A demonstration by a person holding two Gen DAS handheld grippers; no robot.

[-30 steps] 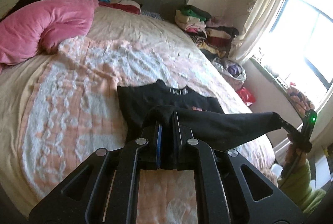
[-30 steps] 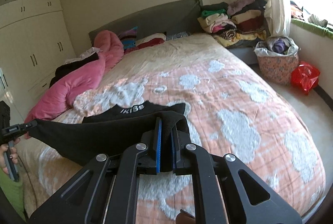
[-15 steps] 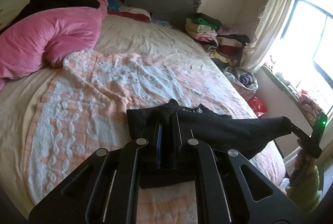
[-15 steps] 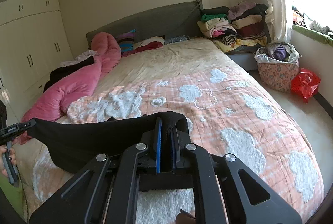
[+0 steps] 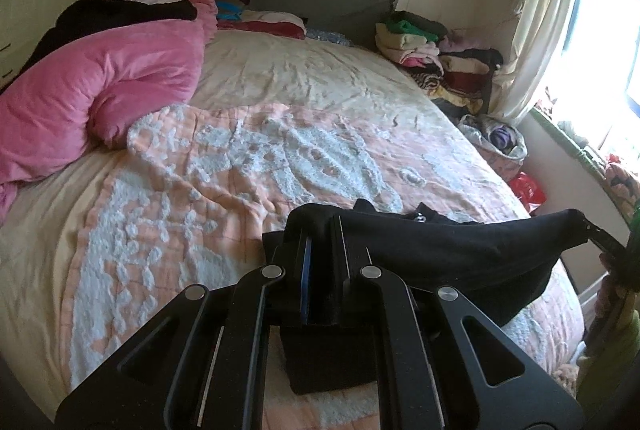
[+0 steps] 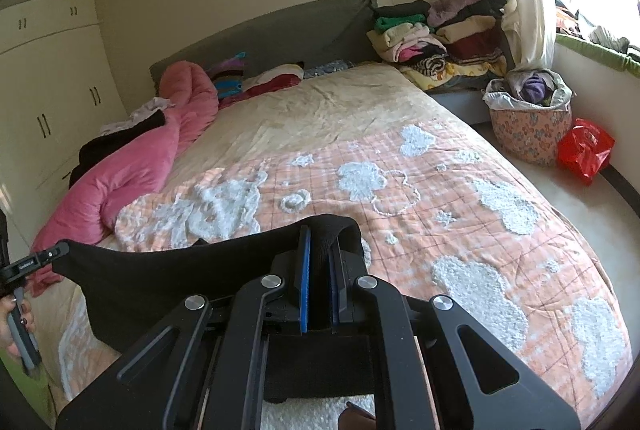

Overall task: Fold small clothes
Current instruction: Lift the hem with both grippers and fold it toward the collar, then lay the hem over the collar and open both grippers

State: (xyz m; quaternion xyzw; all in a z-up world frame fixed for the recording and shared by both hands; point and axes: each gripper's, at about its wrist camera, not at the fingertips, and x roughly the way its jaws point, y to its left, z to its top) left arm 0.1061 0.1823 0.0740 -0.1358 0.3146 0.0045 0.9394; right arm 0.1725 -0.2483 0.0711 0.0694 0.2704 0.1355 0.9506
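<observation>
A black garment [image 5: 460, 250] hangs stretched between both grippers, just above the peach-and-white blanket [image 5: 200, 190] near the bed's front edge. In the left wrist view my left gripper [image 5: 322, 230] is shut on one corner of it. The right gripper [image 5: 600, 236] pinches the other corner at the far right. In the right wrist view my right gripper [image 6: 320, 234] is shut on a bunched fold of the black garment [image 6: 160, 278]. The cloth runs left to the left gripper [image 6: 48, 256], held by a hand [image 6: 12, 318]. The lower part of the garment is hidden behind the grippers.
A pink duvet [image 6: 132, 174] with dark clothes on it lies along the bed's left side. Stacks of folded clothes [image 6: 440, 38] sit by the headboard at the right. A full laundry basket [image 6: 528, 126] and a red bag [image 6: 584, 150] stand on the floor under the window.
Both grippers have drawn back toward the bed's near edge with the garment. Its printed part, earlier spread on the blanket, has been pulled up and is mostly out of sight.
</observation>
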